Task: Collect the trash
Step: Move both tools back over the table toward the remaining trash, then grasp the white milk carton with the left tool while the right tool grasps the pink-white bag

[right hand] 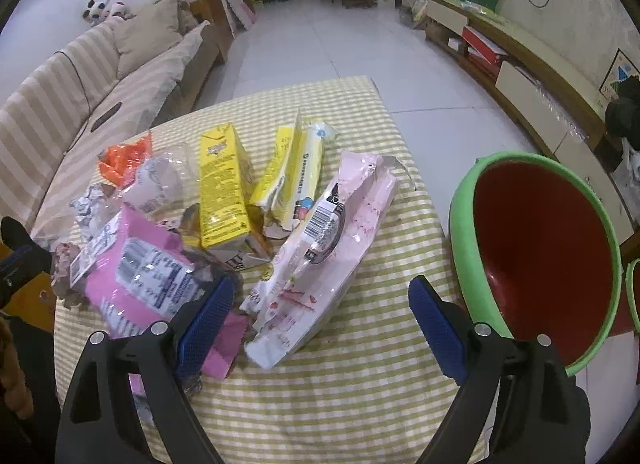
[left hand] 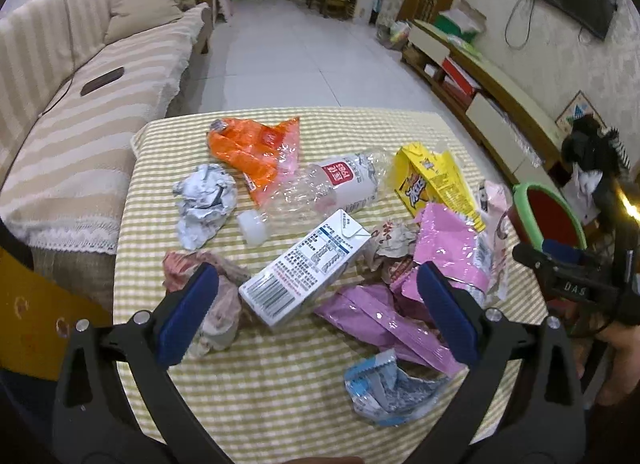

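Both the left gripper [left hand: 318, 306] and right gripper [right hand: 320, 318] hang with fingers spread wide, gripping nothing, above trash on the checked table [left hand: 280, 392]: the white carton [left hand: 306, 266] mid-table, the pale pink wrapper [right hand: 320, 260] toward its right edge beside the green bin [right hand: 536, 260].

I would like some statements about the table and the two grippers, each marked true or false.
1. Both grippers are open and hold nothing. True: left gripper, right gripper.
2. The bin is blue inside. False: it is red inside with a green rim.
3. The white carton lies on its side on the checked tablecloth. True.
4. The clear bottle stands upright. False: it lies crushed on its side.
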